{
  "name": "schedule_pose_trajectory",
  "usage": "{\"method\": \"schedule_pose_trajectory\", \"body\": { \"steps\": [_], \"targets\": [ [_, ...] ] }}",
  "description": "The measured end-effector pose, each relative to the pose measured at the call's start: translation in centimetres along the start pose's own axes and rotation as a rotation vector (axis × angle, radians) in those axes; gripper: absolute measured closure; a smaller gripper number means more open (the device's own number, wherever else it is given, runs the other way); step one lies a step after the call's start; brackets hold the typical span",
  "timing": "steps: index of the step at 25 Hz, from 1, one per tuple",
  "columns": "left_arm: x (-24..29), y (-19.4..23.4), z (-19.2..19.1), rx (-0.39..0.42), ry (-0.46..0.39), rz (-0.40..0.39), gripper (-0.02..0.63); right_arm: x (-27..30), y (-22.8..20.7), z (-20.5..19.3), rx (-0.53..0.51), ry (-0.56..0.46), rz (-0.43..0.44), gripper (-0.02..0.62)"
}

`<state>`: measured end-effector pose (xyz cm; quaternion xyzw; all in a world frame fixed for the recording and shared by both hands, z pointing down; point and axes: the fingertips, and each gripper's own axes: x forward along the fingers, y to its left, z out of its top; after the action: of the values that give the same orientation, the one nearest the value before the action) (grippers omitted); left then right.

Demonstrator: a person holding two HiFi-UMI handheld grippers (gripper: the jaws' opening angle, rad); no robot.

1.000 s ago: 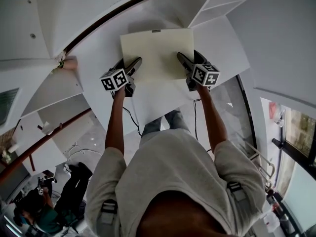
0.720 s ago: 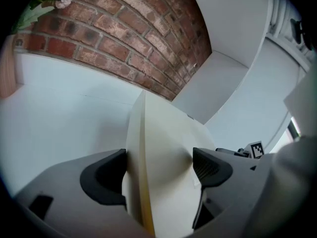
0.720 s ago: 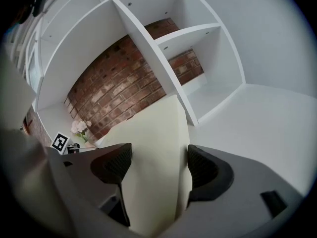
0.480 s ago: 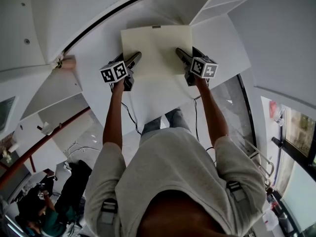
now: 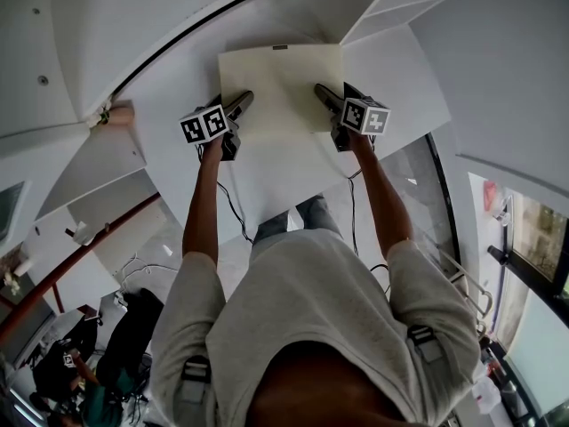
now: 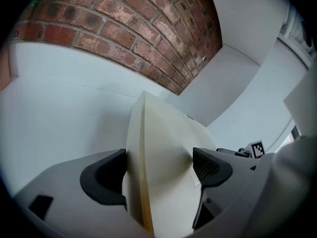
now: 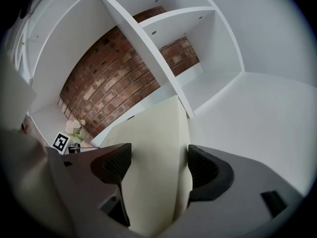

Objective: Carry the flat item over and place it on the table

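Observation:
A cream flat board (image 5: pixel 280 85) lies level over the white table (image 5: pixel 173 83), and I hold it by its near edge from both sides. My left gripper (image 5: pixel 240 105) is shut on the board's left near corner, my right gripper (image 5: pixel 320 94) on its right near corner. In the left gripper view the board (image 6: pixel 166 148) runs edge-on between the dark pads (image 6: pixel 106 177) of the left gripper (image 6: pixel 158 171). In the right gripper view the board (image 7: pixel 151 143) fills the gap of the right gripper (image 7: pixel 154 166). Whether the board's underside touches the table is hidden.
White shelf compartments (image 5: pixel 382 3) stand at the far right, with a red brick wall (image 6: pixel 124 29) behind. A small pinkish flower pot (image 5: pixel 116 112) sits at the table's left end. Cables (image 5: pixel 236 212) hang below my arms. A glass railing (image 5: pixel 462 283) runs along the right.
Both grippers and the board have shifted a little farther forward over the table. The hold on the board is the same.

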<state>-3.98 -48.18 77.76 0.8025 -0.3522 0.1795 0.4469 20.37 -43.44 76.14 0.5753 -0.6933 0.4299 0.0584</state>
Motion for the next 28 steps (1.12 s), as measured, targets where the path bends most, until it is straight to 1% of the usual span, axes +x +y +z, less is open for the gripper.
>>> {"method": "schedule_pose_trajectory", "body": {
  "steps": [7,19,22,25,28],
  "targets": [
    [0.5,0.6,-0.2,-0.03,0.016,0.004,0.179,0.6,-0.4,-0.1,0.019,0.011,-0.007,0.219],
    [0.9,0.9,-0.2,-0.035,0.022,0.008,0.179,0.9,-0.8,-0.3,0.038,0.023,-0.003,0.219],
    [0.9,0.8,-0.1,-0.025,0.021,0.0,0.179,0.9,-0.8,-0.3,0.04,0.019,0.004,0.219],
    [0.6,0.6,0.3,0.012,0.013,-0.003,0.179,0.8,-0.7,-0.3,0.037,0.015,0.004,0.219],
    [-0.2,0.6,1.2,0.041,-0.027,0.015,0.179,0.3,-0.7,0.0,-0.007,0.01,-0.019,0.219]
  ]
}}
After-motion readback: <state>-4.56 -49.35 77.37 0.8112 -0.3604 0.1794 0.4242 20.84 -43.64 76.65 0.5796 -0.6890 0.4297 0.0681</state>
